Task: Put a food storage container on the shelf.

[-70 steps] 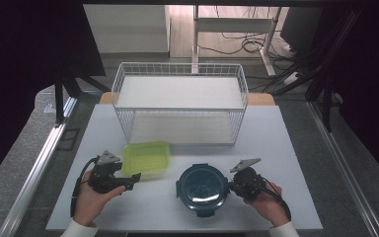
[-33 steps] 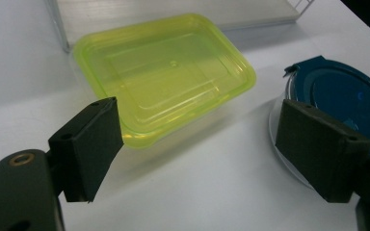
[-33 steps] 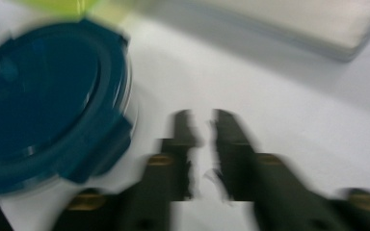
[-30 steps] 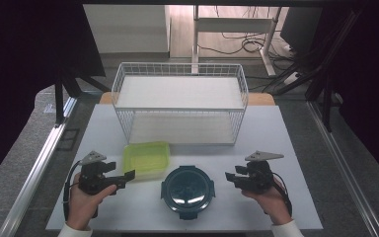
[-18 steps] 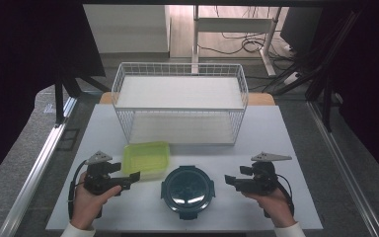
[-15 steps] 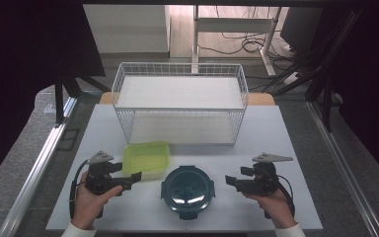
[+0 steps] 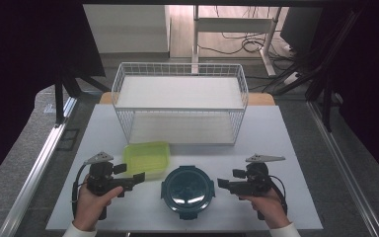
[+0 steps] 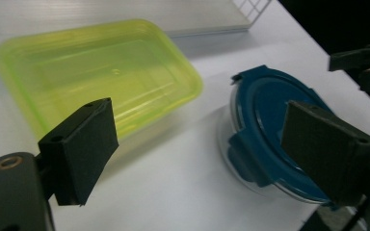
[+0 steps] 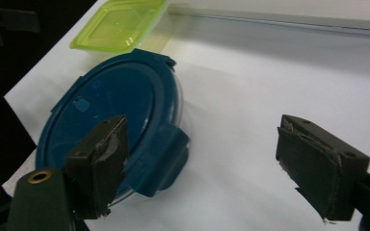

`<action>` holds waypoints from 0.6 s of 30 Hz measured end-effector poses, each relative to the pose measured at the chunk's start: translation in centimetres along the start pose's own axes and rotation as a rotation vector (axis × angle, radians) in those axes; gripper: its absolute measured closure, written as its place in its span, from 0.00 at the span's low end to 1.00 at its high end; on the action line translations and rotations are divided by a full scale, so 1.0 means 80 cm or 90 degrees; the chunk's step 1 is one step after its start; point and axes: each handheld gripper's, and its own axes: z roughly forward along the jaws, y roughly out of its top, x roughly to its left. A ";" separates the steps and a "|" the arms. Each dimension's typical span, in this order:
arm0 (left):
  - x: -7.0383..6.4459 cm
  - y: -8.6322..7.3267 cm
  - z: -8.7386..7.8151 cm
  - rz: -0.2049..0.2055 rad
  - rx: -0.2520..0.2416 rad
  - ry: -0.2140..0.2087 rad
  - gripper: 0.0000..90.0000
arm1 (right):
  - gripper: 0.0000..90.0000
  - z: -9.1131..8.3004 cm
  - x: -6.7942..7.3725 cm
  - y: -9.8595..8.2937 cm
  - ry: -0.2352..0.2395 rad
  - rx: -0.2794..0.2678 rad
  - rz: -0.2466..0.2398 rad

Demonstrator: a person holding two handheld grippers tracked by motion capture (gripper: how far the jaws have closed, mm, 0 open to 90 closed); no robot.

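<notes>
Blue-lidded round container (image 7: 188,191) sits near the table's front edge — between both grippers, touching neither. Left gripper (image 7: 137,178) and right gripper (image 7: 222,183) hang released, jaws spread; the yellow-green box (image 7: 147,158) lies just far-left.

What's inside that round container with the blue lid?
The blue lid sits on the round container and covers the inside, so its contents cannot be seen. The clear wall showing under the lid's rim reveals nothing I can make out.

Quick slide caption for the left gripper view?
Open left gripper poised between a yellow-green container and a blue-lidded round container on the white table.
</notes>
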 end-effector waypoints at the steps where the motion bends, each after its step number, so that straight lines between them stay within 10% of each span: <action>1: 0.000 -0.001 0.002 -0.003 0.003 -0.006 0.13 | 0.20 0.001 0.002 0.001 0.004 -0.002 0.002; 18: -0.029 -0.012 0.051 -0.052 0.080 -0.065 0.09 | 0.13 0.023 0.020 -0.007 0.053 0.028 0.010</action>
